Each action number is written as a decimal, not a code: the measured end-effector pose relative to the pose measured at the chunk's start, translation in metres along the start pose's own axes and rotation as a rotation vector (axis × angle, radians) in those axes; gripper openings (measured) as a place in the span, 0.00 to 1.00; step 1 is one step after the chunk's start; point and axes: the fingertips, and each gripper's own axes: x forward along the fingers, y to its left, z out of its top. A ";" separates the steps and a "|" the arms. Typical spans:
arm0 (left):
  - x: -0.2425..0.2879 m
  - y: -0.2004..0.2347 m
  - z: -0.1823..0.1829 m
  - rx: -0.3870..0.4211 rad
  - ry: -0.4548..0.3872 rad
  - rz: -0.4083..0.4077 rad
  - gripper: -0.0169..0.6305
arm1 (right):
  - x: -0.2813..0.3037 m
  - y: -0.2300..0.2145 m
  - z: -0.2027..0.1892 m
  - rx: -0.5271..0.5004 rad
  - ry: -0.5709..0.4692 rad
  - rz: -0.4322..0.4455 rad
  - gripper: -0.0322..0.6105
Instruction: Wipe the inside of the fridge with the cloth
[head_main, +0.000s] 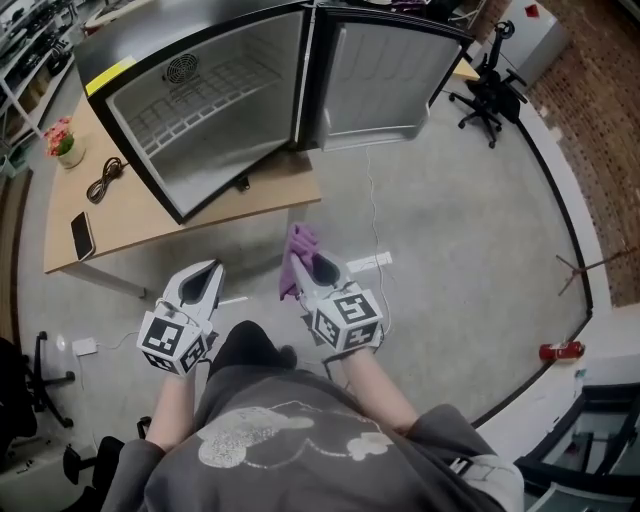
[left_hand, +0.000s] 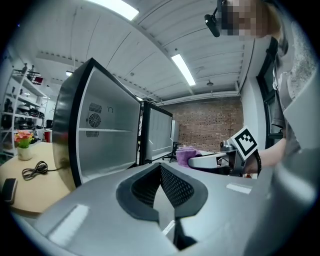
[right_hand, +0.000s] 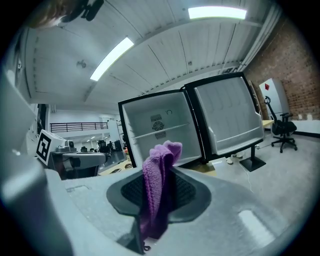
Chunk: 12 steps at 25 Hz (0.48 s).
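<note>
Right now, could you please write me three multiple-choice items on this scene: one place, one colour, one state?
1. Where does the black-framed metal fridge stand? A floor; B wooden table; C chair.
2. What colour is the fluffy towelling cloth? A purple; B green; C white.
3. How is the fridge's grey door? A shut; B open; C removed.
B: the fridge rests on the tabletop. A: the right gripper pinches purple cloth. B: the door is swung wide.

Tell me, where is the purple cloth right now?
The purple cloth is clamped by the right gripper, at the head view's centre, just short of the open fridge on the wooden table.
</note>
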 end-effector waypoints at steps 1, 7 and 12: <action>0.002 0.003 0.000 0.000 0.003 0.005 0.05 | 0.005 0.000 0.000 -0.001 0.006 0.007 0.17; 0.026 0.028 0.014 -0.020 -0.007 0.013 0.05 | 0.043 -0.009 0.015 -0.035 0.014 0.026 0.17; 0.056 0.061 0.029 0.006 -0.051 0.024 0.05 | 0.084 -0.032 0.037 -0.060 0.010 0.024 0.17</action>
